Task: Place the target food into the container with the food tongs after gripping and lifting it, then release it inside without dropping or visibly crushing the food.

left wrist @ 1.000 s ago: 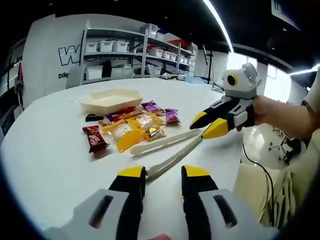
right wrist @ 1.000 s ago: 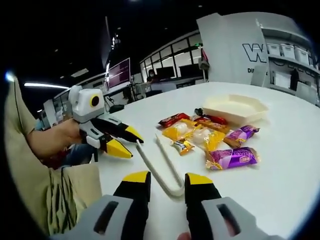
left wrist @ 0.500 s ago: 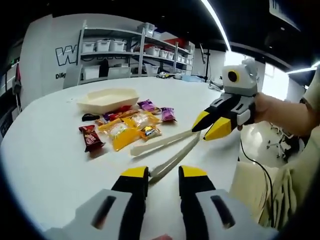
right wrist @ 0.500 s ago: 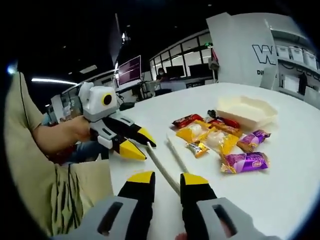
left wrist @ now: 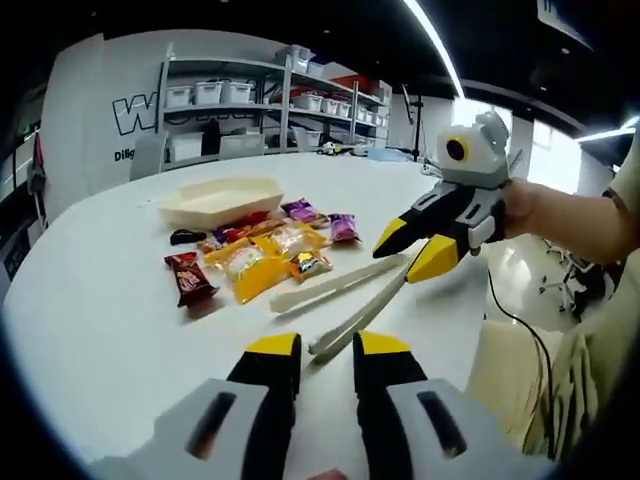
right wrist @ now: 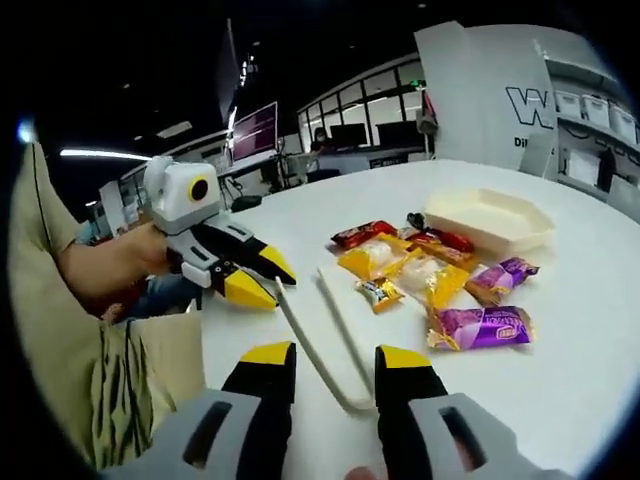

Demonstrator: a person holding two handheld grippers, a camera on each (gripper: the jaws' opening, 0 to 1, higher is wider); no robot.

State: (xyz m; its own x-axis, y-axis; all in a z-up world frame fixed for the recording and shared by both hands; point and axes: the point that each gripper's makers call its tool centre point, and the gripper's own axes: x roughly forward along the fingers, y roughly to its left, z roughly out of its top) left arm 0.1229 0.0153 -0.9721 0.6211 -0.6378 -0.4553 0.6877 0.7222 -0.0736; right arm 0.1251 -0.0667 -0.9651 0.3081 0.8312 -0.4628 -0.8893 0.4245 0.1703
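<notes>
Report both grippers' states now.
Left gripper: open, holding nothing, jaws astride the cream plastic tongs.
Right gripper: open, holding nothing, astride the tongs' hinge end.

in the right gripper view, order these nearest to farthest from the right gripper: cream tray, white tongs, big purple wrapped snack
From the right gripper:
1. White plastic food tongs, hinge end between its jaws.
2. Large purple wrapped snack, to the right.
3. Cream hexagonal tray, far right, beyond the pile.

Grey bodies and black jaws tipped in yellow are seen on the left gripper [left wrist: 325,345] and right gripper [right wrist: 335,357]; a beige sleeve [right wrist: 45,300] is worn.
</notes>
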